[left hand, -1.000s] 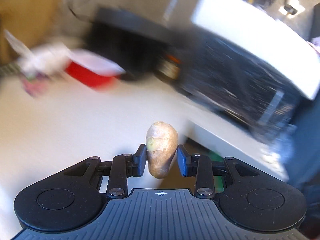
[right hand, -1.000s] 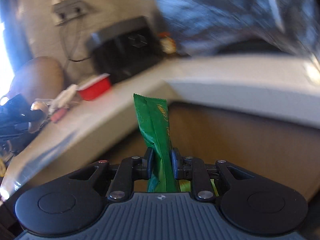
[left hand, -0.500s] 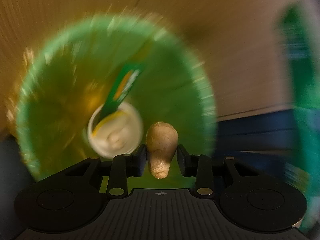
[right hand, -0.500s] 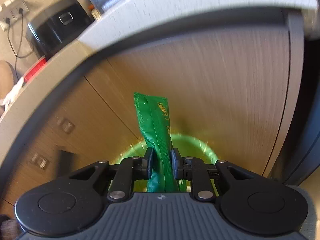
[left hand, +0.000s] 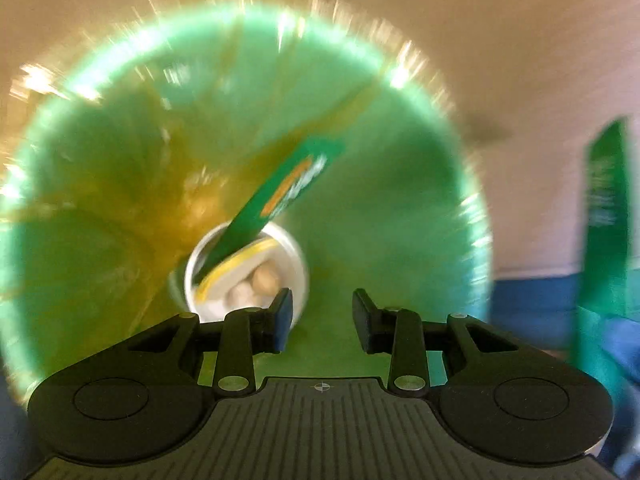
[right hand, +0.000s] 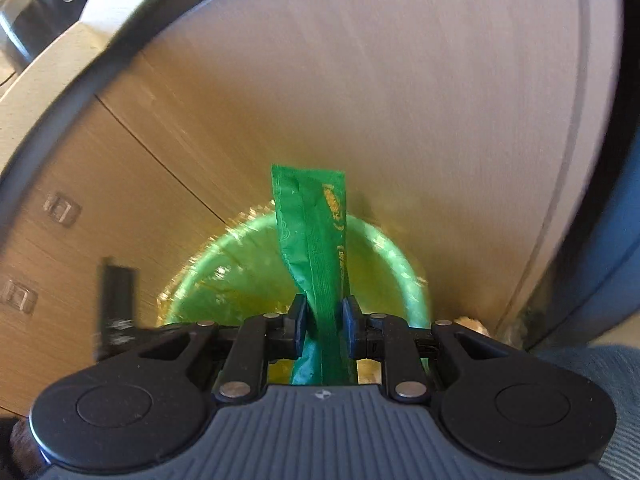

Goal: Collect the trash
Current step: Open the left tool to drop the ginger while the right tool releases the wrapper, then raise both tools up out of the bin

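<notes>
Left wrist view: left gripper spread wide, nothing between its fingers, pointing down into the green-lined bin filling most of the frame; at centre, a white cup with a green packet leaning in it, and pale lumps, blurred, possibly food scraps. Right wrist view: right gripper pinching a green wrapper upright at centre, above the bin, wooden cabinet behind.

Wood-grain cabinet front fills my view ahead, diagonal door seam across it, two small square pulls at left. Pale desk edge curves overhead. Dark appliance top left. Warm light, motion blur.
</notes>
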